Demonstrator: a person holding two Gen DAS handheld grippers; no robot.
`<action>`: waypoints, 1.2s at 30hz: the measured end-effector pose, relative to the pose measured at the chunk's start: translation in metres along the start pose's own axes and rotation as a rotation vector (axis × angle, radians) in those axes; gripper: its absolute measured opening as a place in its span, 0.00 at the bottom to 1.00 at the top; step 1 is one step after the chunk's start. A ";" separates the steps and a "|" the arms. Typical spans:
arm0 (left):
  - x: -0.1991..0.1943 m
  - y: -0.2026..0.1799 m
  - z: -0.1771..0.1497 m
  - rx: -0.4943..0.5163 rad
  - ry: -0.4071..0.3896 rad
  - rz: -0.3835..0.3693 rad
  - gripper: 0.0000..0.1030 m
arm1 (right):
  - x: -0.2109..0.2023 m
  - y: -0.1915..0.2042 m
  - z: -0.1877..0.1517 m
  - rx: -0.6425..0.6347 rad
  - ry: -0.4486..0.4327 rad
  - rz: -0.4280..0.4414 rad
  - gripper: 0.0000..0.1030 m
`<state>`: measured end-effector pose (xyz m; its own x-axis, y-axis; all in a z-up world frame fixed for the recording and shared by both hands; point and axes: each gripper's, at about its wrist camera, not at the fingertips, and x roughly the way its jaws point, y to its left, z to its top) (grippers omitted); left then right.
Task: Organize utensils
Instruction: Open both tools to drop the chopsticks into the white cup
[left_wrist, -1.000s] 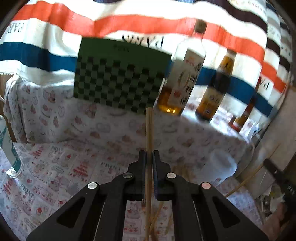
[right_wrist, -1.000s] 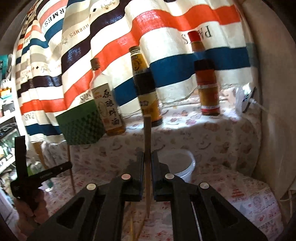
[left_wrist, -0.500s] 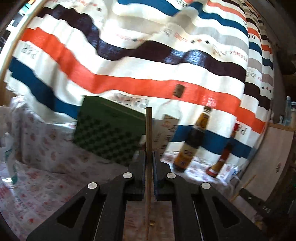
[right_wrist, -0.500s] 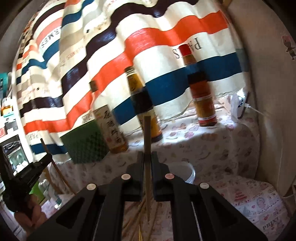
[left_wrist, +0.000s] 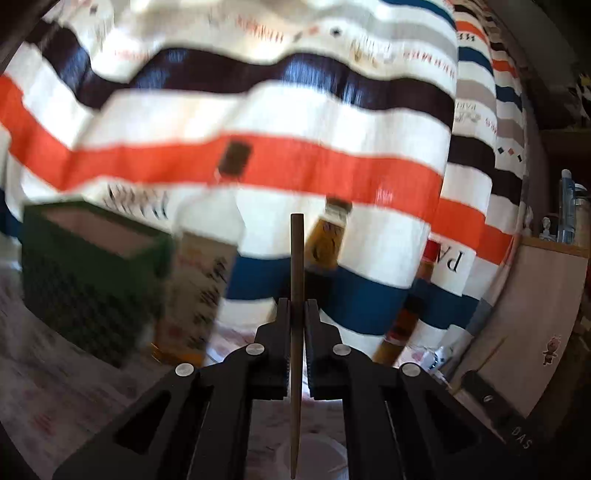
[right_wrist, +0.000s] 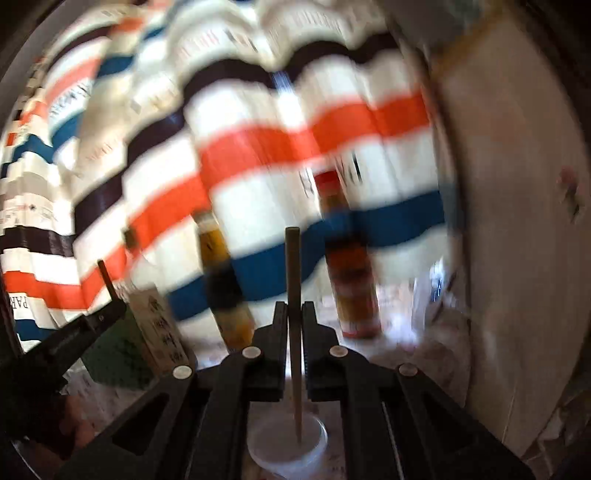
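My left gripper (left_wrist: 296, 306) is shut on a wooden chopstick (left_wrist: 296, 258) that stands upright between its jaws, lifted above the patterned tablecloth. My right gripper (right_wrist: 294, 308) is likewise shut on a second upright chopstick (right_wrist: 293, 266), whose lower tip hangs over a white plastic cup (right_wrist: 288, 448). The left gripper (right_wrist: 105, 315) with its chopstick also shows at the left of the right wrist view. A green checkered holder (left_wrist: 88, 273) stands at the left, its open top visible. Both views are blurred by motion.
Bottles stand along the raised back ledge: a clear one with a pale label (left_wrist: 201, 280), a dark sauce bottle (left_wrist: 327, 243) and a red-capped one (right_wrist: 351, 266). A striped cloth (left_wrist: 258, 110) hangs behind. A pale wall panel (right_wrist: 517, 221) closes the right side.
Both grippers have risen with their chopsticks; the table has dropped low in both views. The left gripper has swung right, so the green holder now sits at the left with its opening showing.
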<state>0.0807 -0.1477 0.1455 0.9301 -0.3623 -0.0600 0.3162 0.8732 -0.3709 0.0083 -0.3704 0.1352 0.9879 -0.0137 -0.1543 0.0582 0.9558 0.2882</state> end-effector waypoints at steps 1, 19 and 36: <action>0.004 0.000 -0.004 -0.006 0.002 -0.004 0.06 | 0.005 -0.007 -0.001 0.035 0.013 0.020 0.06; 0.039 -0.005 -0.076 0.159 0.117 0.008 0.09 | 0.069 -0.020 -0.036 0.065 0.308 0.083 0.07; -0.067 0.002 0.008 0.343 0.032 0.138 0.83 | 0.033 0.000 -0.012 -0.074 0.202 0.075 0.62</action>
<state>0.0208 -0.1194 0.1559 0.9637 -0.2390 -0.1190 0.2376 0.9710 -0.0256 0.0387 -0.3676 0.1189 0.9397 0.1099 -0.3237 -0.0318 0.9709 0.2372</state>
